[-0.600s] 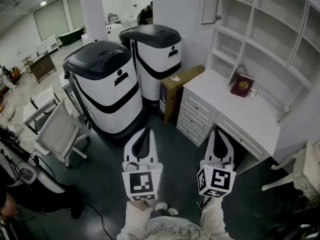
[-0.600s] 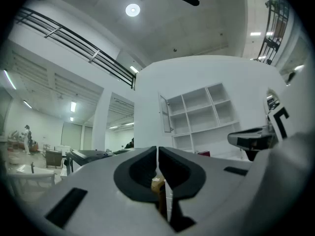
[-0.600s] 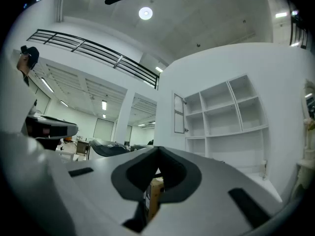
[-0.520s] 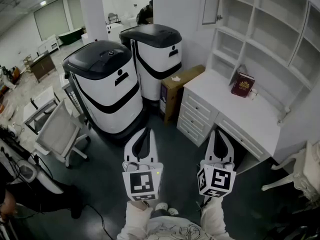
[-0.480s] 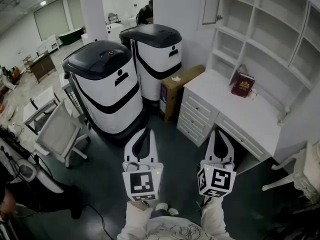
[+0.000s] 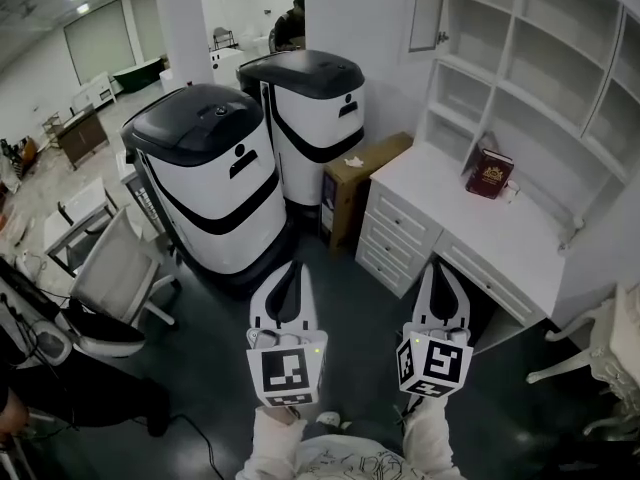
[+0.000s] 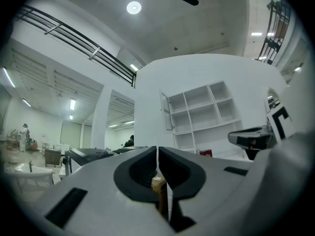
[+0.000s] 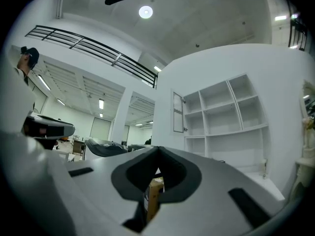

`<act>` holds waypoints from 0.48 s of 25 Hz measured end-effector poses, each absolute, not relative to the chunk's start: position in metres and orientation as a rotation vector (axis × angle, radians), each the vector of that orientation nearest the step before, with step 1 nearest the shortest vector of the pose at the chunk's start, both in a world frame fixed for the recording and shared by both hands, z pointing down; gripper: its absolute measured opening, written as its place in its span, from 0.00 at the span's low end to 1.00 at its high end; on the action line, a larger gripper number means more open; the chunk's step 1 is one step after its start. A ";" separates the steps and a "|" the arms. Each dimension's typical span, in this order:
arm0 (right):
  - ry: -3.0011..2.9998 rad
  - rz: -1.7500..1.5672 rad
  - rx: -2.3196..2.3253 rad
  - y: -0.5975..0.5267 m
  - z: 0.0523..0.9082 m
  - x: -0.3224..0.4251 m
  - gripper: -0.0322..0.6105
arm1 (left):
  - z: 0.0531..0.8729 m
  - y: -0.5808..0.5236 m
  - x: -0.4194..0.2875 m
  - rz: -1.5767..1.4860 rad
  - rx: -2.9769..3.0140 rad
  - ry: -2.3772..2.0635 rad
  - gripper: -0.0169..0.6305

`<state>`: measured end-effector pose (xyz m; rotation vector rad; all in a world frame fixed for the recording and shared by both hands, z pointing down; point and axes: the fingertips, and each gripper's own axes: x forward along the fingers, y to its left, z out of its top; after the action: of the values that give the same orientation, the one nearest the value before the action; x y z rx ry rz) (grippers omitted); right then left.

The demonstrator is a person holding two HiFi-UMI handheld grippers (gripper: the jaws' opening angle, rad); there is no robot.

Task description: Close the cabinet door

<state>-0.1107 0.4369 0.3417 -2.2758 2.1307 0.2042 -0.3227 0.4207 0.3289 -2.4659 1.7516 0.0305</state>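
A white shelf unit stands at the upper right, and its glass cabinet door [image 6: 427, 8] hangs swung open at the unit's left edge. That door [image 7: 167, 112] shows left of the shelves in the left gripper view, and the door [image 8: 178, 112] in the right gripper view too. My left gripper [image 6: 284, 270] and right gripper [image 6: 440, 271] are held side by side low in the head view, well short of the cabinet. Both are shut with nothing between the jaws. The left gripper [image 7: 157, 150] and right gripper [image 8: 157, 150] tips meet in their own views.
A white desk [image 6: 470, 230] with drawers sits under the shelves, with a dark red book [image 6: 488, 174] leaning on it. A cardboard box [image 6: 356, 183] stands beside the desk. Two large white-and-black machines [image 6: 205, 173] stand to the left, a white chair [image 6: 118, 273] at lower left.
The head view has shifted slightly, so the scene sits a little lower and closer. Both grippers stay shut and in the same pose.
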 end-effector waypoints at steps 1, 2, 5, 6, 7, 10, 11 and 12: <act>2.126 0.200 -2.278 0.436 0.344 -0.111 0.05 | 0.331 0.420 -0.324 0.028 -2.468 1.749 0.05; 2.123 0.196 -2.280 0.436 0.346 -0.113 0.05 | 0.334 0.420 -0.325 0.025 -2.472 1.747 0.05; 2.132 0.175 -2.287 0.433 0.354 -0.117 0.05 | 0.341 0.416 -0.328 0.011 -2.485 1.749 0.05; 2.138 0.169 -2.290 0.432 0.356 -0.119 0.05 | 0.342 0.413 -0.328 0.005 -2.489 1.751 0.05; 2.143 0.164 -2.292 0.430 0.357 -0.119 0.05 | 0.344 0.410 -0.328 -0.001 -2.493 1.753 0.05; 2.148 0.157 -2.301 0.420 0.362 -0.117 0.05 | 0.347 0.400 -0.326 -0.009 -2.500 1.754 0.05; 2.147 0.154 -2.303 0.416 0.363 -0.116 0.05 | 0.349 0.397 -0.325 -0.011 -2.501 1.754 0.05; 2.145 0.150 -2.306 0.411 0.365 -0.115 0.05 | 0.351 0.393 -0.324 -0.013 -2.503 1.755 0.05</act>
<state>-0.1149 0.4114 0.3649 -2.3060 2.1454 0.1501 -0.3236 0.3925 0.3506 -2.5031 1.7555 -0.0130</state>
